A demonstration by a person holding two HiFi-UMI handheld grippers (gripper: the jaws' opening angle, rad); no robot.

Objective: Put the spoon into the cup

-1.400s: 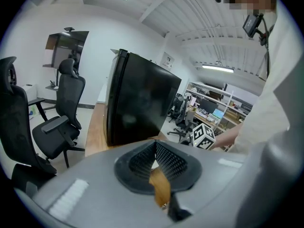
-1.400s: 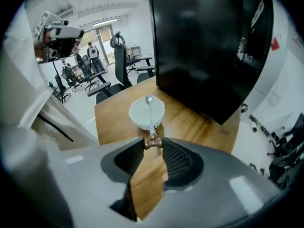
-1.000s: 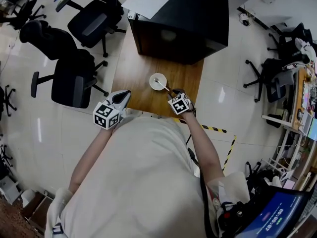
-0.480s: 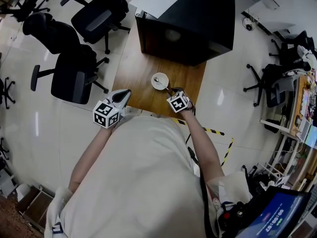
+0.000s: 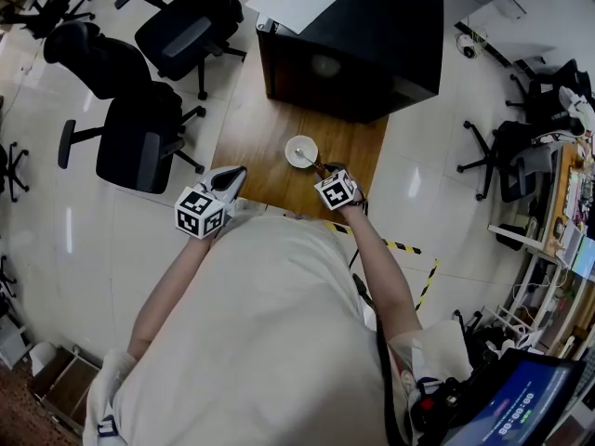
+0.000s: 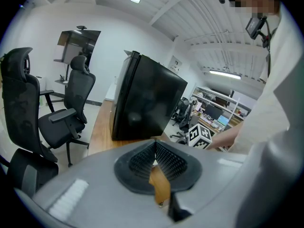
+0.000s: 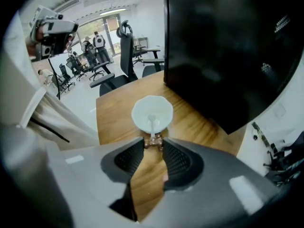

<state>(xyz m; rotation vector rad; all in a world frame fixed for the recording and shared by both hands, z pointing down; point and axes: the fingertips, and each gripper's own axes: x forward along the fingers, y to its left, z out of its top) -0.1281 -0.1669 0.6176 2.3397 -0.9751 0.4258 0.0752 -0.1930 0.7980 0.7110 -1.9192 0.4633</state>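
The right hand-held gripper (image 7: pixel 153 144) pinches the brown end of the spoon (image 7: pixel 151 125) so that its bowl reaches inside the white cup (image 7: pixel 140 113) on the surface (image 7: pixel 114 120) (release seems the only step left), while the left hand-held gripper (image 6: pixel 155 146), closed and empty, waits aside at the near left.

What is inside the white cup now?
The spoon has its pale end inside the cup; its brown handle sticks out, clamped by the right gripper. The cup floor beneath it is hidden.
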